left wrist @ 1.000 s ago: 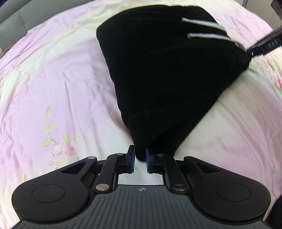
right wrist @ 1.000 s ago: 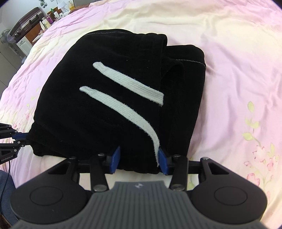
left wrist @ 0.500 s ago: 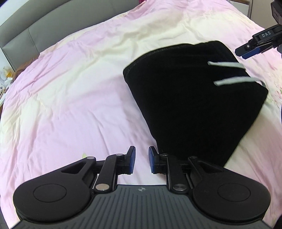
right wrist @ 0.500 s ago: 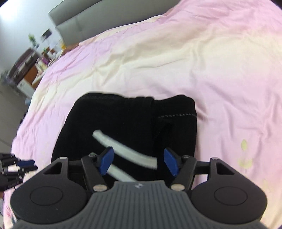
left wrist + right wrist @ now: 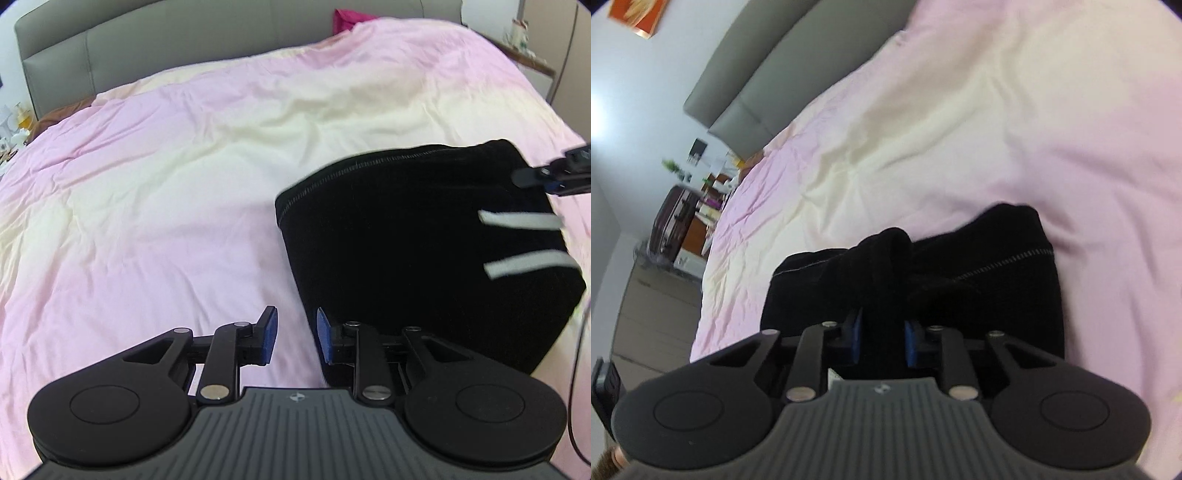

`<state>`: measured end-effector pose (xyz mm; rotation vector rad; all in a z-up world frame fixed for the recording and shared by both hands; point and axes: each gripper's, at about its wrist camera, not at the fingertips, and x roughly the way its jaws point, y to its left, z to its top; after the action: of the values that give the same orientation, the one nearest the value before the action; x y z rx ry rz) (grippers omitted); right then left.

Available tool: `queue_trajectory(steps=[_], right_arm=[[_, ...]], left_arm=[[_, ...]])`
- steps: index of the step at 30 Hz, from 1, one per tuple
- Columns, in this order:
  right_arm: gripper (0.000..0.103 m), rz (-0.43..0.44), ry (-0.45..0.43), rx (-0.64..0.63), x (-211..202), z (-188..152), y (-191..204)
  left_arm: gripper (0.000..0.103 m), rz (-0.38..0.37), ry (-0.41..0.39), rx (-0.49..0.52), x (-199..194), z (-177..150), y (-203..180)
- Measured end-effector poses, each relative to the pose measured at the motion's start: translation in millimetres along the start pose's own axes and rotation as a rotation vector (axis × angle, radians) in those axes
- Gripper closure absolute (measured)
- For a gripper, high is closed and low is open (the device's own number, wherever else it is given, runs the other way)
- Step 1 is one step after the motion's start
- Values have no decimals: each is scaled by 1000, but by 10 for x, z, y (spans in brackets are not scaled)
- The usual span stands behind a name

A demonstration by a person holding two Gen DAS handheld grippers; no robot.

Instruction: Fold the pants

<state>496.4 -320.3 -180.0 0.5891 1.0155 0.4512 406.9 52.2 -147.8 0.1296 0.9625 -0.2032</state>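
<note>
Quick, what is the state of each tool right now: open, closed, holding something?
Left tool: open, holding nothing, beside the folded black pants with white stripes.
Right tool: open, empty, above the pants on the pink bedsheet.

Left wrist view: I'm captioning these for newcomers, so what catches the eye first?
The folded black pants with two white stripes lie at right on the pink and cream bedspread. The left gripper hovers beside them, jaws apart and holding nothing.

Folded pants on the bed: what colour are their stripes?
White, two stripes on black folded pants; clearest in left wrist view.
</note>
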Motion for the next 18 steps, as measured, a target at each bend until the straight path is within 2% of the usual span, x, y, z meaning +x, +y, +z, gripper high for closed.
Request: queue_trajectory(steps=[3, 6, 8, 12, 15, 18], right_arm=[[87, -11, -26, -130, -243, 83, 379], [87, -44, -72, -159, -457, 136, 483], [87, -83, -76, -163, -471, 149, 396], [86, -219, -23, -93, -196, 48, -112], [85, -260, -41, -76, -9, -31, -362], [85, -315, -43, -134, 92, -63, -326]], left_arm=[[72, -3, -50, -34, 10, 132, -41], [73, -11, -87, -37, 33, 268, -151], [75, -23, -116, -36, 91, 365, -232], [79, -9, -146, -1, 280, 524, -408], [81, 5, -119, 49, 500, 576, -505], [85, 17, -80, 74, 743, 578, -543]])
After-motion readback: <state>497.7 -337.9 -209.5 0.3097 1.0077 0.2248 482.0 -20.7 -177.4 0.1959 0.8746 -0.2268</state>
